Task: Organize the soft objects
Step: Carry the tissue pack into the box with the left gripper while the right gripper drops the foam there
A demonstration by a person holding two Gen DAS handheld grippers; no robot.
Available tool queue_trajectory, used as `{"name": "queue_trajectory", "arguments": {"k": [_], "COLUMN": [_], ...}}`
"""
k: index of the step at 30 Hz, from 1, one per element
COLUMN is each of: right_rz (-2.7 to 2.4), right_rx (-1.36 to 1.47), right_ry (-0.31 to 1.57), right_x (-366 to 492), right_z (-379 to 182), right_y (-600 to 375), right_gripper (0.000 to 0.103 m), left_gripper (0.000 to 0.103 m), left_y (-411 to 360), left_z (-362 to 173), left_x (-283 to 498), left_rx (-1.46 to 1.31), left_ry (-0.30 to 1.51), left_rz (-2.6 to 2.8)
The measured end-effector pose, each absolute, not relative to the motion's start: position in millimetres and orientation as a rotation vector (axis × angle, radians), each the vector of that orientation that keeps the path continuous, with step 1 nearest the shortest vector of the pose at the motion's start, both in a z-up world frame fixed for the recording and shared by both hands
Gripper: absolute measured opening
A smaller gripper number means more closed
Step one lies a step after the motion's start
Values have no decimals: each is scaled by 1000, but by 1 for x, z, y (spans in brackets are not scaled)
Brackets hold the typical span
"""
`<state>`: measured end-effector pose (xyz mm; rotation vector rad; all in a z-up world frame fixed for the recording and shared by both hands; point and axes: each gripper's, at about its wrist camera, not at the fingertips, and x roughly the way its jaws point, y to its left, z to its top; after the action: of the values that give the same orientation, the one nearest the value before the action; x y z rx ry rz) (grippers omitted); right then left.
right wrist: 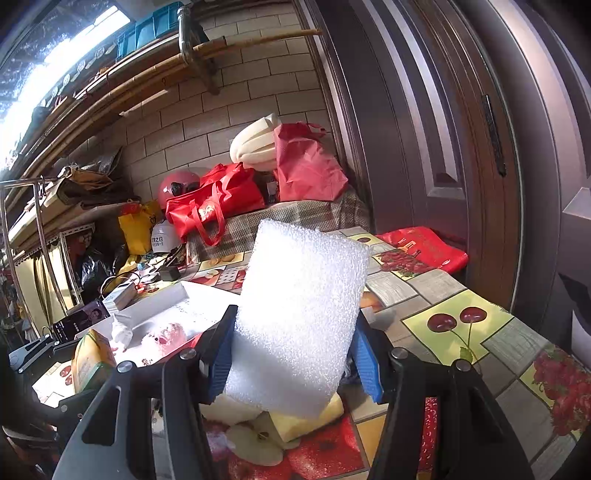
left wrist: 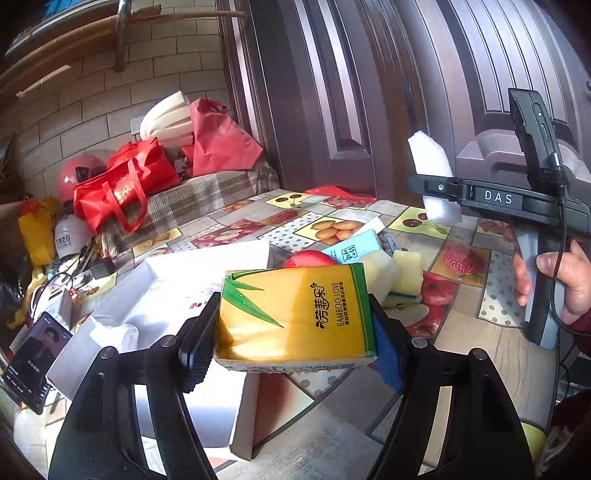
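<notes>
Clamped between my left gripper's [left wrist: 295, 328] pads, the yellow tissue pack [left wrist: 295, 314] hangs above the white box's [left wrist: 122, 295] near right edge. My right gripper [right wrist: 291, 350] pinches a white foam sheet [right wrist: 299, 310] above the table. Both seem mid-carry; next I judge each needs lowering into the box.

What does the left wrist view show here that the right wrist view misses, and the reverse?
Left wrist only: the hand on the right gripper's handle, the blue tissue pack, and a red ball behind the yellow tissue pack that the left gripper clamps.

Right wrist only: the upper shelf with teal crates, and the foam block's bubbly face close up in the right gripper.

Both: white box, red bags, yellow sponges, fruit-print tablecloth, dark door.
</notes>
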<state>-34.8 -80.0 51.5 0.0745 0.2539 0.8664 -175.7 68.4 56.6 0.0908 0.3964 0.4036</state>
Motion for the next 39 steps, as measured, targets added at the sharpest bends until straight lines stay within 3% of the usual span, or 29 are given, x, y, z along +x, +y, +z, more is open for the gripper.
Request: {"name": "queue_trajectory", "arguments": {"k": [16,39], "right_rz": [978,1236], "right_rx": [-38,-199], "right_ry": [227,312], "right_x": [-66,-115], "right_z": [50,35], "right_y": [-42,86], "right_gripper": [58,58], "left_gripper": [73,74], "left_y": [149,220], "left_z": [56,44], "left_x": [-236,-213], "left_rx": [-145,-277], "left_ry": [303,413], "left_rz": [693,730]}}
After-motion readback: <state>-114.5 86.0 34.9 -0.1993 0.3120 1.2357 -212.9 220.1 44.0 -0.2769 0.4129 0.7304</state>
